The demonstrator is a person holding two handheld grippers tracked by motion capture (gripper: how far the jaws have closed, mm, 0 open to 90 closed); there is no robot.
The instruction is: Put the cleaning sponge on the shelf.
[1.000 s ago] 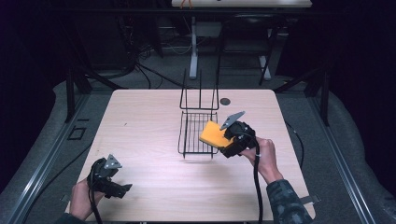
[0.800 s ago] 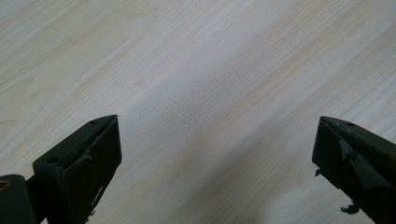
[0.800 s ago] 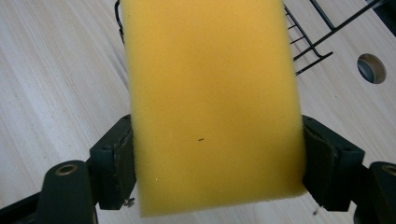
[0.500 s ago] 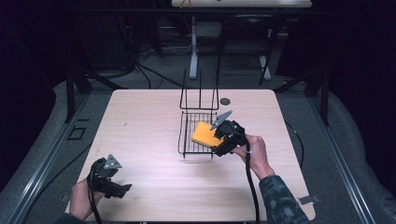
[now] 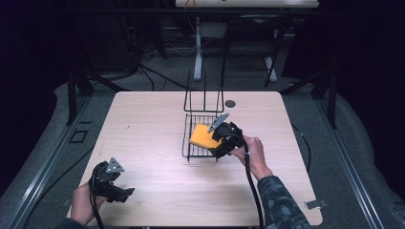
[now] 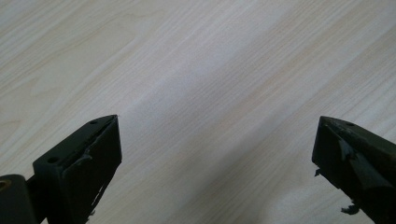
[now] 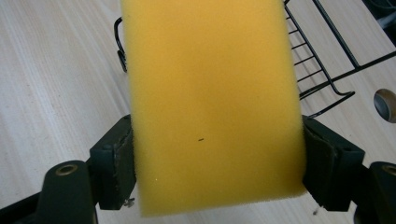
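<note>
We hold the sponge (image 7: 212, 107) clamped between the right gripper's (image 5: 220, 138) fingers, low over the rack (image 5: 203, 129) but not yet let go. Judging from this, setting it down and releasing remain. Our left gripper (image 5: 112, 183) idles near the surface's (image 5: 153, 119) edge, well apart from the rack, fingers spread and empty.

We see a bright yellow sponge (image 7: 212, 102) with one tiny dark speck on its face, clamped between the black jaws of the right gripper (image 7: 217, 161), over a black wire rack (image 5: 203, 131). The table (image 5: 143, 124) is pale wood with fine light-brown grain streaks, and the left gripper (image 6: 217, 156) is black too, with a grey plate on top in the high view. The sleeve (image 5: 279, 202) at the right carries a dark camouflage pattern.
</note>
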